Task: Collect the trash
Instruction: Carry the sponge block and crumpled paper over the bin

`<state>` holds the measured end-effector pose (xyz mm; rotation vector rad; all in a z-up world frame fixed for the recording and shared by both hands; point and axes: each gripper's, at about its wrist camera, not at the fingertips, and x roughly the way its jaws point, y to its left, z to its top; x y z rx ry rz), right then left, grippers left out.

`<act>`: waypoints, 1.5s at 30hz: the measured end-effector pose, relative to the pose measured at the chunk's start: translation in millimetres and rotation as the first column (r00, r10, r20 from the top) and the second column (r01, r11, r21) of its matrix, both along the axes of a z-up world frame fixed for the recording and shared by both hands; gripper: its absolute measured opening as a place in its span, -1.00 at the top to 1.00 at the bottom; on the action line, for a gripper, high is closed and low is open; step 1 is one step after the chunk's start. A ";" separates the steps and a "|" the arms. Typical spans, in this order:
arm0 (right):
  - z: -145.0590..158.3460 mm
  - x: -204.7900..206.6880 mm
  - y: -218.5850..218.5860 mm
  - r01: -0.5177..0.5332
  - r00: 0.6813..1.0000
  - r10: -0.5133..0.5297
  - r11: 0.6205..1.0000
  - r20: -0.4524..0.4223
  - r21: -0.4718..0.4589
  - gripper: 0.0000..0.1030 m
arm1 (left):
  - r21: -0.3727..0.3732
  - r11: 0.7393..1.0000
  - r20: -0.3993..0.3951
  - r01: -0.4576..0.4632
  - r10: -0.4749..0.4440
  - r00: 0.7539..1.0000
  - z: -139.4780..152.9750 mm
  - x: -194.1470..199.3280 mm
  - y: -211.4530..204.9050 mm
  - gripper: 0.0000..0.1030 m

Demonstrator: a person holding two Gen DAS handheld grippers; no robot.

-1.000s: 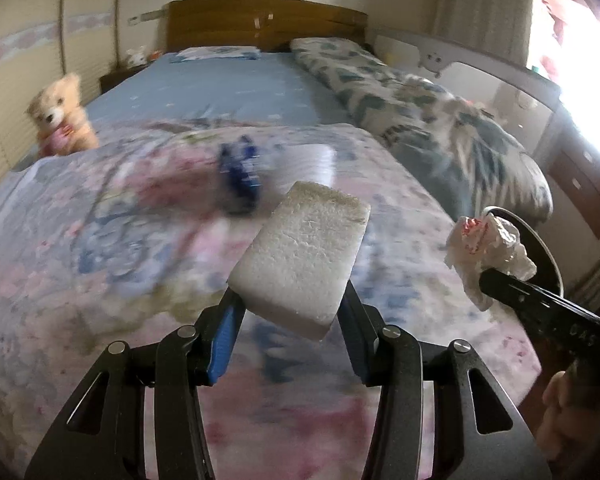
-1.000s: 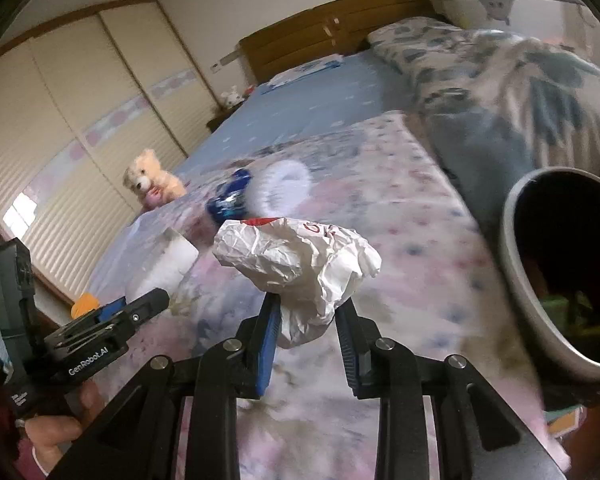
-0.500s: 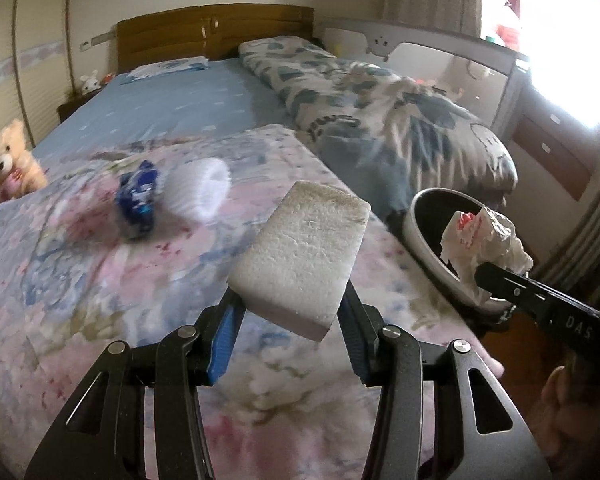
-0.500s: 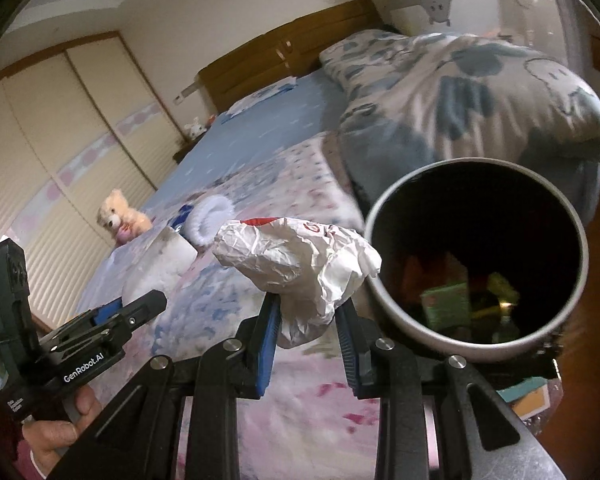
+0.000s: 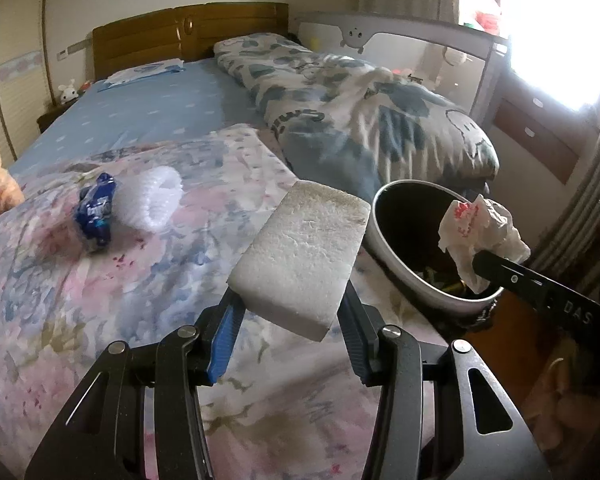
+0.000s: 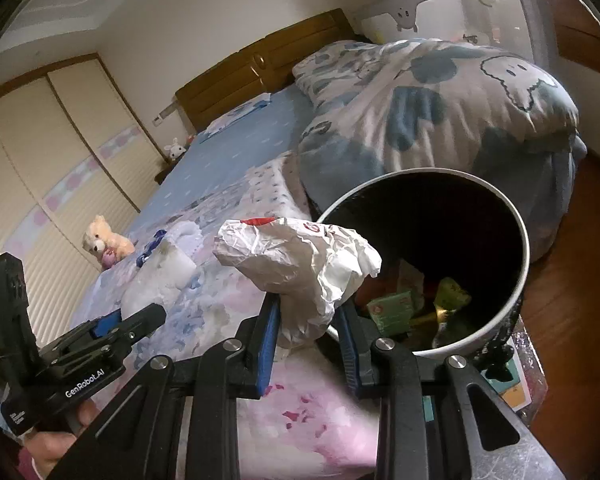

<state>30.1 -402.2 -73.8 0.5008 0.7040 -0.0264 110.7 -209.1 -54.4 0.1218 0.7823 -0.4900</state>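
Trash fills both claws: the left claw (image 5: 290, 312) is clamped on a white foam block (image 5: 302, 258), with the bin (image 5: 420, 280) ahead to its right beside the bed (image 5: 120, 280). The right claw (image 6: 310, 330) pinches a crumpled wrapper (image 6: 300, 264) just before the bin's rim. A blue packet (image 5: 95, 212) lies far left.

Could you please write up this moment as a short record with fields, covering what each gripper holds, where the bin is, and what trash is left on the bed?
left gripper: shut on white foam block, over the floral blanket
right gripper: shut on crumpled paper wrapper, at the bin's near rim
trash bin: beside the bed, open, some litter already inside
left on bed: blue snack wrapper, white foam net, side by side
not trash: teddy bear at the bed's far edge
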 end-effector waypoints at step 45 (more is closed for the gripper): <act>-15.0 14.5 -88.8 0.123 0.989 -0.122 0.992 -0.080 0.009 0.43 | 0.016 0.982 -0.061 0.188 -0.186 0.981 -7.4 16.4 -126.8 0.08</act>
